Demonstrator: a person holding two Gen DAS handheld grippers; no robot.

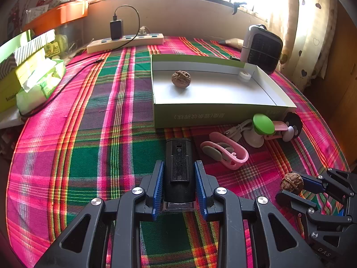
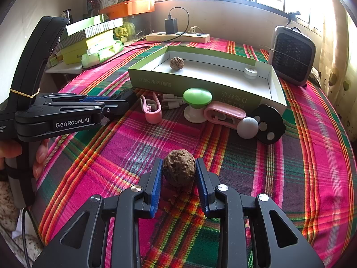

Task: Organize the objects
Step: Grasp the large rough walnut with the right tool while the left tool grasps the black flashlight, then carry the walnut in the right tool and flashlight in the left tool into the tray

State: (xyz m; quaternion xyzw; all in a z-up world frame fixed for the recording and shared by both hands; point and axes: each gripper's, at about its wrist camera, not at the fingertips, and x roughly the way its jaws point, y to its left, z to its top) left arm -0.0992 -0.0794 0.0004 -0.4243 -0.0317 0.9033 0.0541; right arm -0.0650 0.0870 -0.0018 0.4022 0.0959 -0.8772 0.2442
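Two hand-held grippers work over a counter covered by a pink, green and purple plaid cloth. Ahead of both hand-held grippers lies a shallow open cardboard box with green outer walls and a white interior; it contains one brown wrinkled walnut and a small white round cap in its far corner. Beyond the box stand a grey desktop fan heater with a black grille and a cream power strip.

The left hand-held gripper has its blue pads pressed on both sides of a black rectangular plastic device with a clear end, which rests on the cloth. Right of it, before the box, lie pink plastic clips, a green-topped white knob and a black disc with white spots.

The right hand-held gripper is narrowed onto a second brown wrinkled walnut, pads touching both sides, low on the cloth.
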